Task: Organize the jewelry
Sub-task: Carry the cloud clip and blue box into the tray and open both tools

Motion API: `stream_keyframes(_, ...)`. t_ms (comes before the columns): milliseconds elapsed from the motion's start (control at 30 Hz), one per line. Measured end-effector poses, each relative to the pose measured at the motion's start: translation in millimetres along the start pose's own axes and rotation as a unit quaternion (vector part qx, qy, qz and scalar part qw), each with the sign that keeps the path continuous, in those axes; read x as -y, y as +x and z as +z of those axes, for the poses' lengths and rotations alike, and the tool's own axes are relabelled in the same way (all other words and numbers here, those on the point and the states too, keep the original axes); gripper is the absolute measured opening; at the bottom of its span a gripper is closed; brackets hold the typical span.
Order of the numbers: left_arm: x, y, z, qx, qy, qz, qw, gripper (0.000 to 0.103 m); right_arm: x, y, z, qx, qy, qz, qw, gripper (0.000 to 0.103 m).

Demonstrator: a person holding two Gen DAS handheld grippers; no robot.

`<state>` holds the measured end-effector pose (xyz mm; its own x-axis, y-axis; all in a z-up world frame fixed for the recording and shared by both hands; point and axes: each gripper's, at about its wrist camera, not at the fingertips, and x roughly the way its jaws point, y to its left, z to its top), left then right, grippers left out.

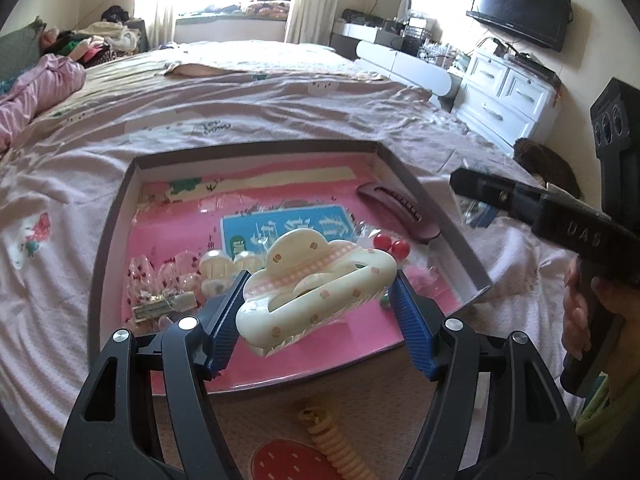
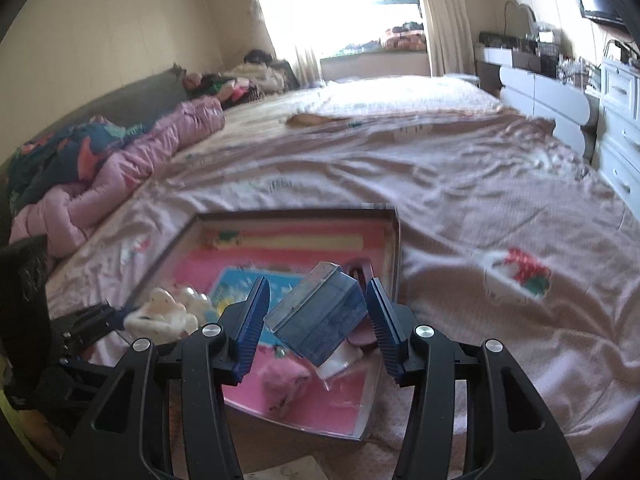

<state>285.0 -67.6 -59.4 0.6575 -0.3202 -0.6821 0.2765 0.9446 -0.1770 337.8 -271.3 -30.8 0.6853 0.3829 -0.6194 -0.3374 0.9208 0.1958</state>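
My left gripper (image 1: 320,286) is shut on a large cream cloud-shaped hair claw (image 1: 316,280) and holds it above the shallow pink-lined tray (image 1: 108,236) on the bed. My right gripper (image 2: 318,306) is shut on a small clear blue plastic box (image 2: 318,318), tilted, above the tray's right side (image 2: 394,248). In the tray lie clear and cream hair clips (image 1: 180,284), two red bead bobbles (image 1: 394,246) and a dark red hair clip (image 1: 400,212). The cream claw also shows at the left of the right wrist view (image 2: 164,314).
A yellow spiral hair tie (image 1: 340,446) lies on the bed in front of the tray. The right gripper's body (image 1: 560,216) and the hand holding it are at the right. A pink quilt (image 2: 132,164) lies at the left, white drawers (image 1: 504,92) stand at the right.
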Motion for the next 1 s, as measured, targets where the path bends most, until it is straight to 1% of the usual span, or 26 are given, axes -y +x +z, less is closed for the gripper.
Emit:
stream_keyframes(100,-1,4,-3,-0.007,0.001,0.004,1.0,0.06,2,11,-8,-0.021,0.001,0.0,1.0,0.048)
stream_keyframes(267,-2,7,-7,-0.017,0.001,0.009,0.9998,0.06,2,23,-17,-0.042,0.001,-0.006,0.999,0.048)
stream_keyframes(333,-1,8,-8,-0.018,0.002,0.009,0.9998,0.061,3,25,-19,-0.046,0.001,-0.008,0.999,0.048)
stream_keyframes(433,-1,6,-9,-0.017,0.004,0.01,0.9998,0.067,4,27,-22,-0.051,0.003,-0.01,0.999,0.049)
stream_keyframes(600,-1,-1,-8,-0.01,0.005,0.012,0.9999,0.067,5,25,-24,-0.049,0.007,-0.013,0.999,0.05)
stream_keyframes(700,-1,-9,-7,-0.001,0.003,0.011,0.9999,0.067,5,18,-25,-0.044,0.008,-0.014,0.999,0.051)
stream_keyframes(733,-1,-12,-6,0.002,0.003,0.011,0.9999,0.068,4,13,-25,-0.037,0.007,-0.016,0.999,0.054)
stream_keyframes(767,-1,-16,-6,0.006,0.002,0.012,0.9999,0.071,3,8,-25,-0.031,0.007,-0.017,0.999,0.056)
stream_keyframes(833,1,-24,-6,0.014,0.001,0.014,0.9998,0.076,1,-5,-25,-0.014,0.005,-0.022,1.0,0.062)
stream_keyframes(933,2,-36,-6,0.027,0.0,0.015,0.9995,0.076,-4,-22,-26,0.009,-0.001,-0.028,1.0,0.066)
stream_keyframes(1000,3,-45,-7,0.036,-0.002,0.016,0.9992,0.078,-8,-38,-27,0.027,-0.005,-0.035,0.999,0.069)
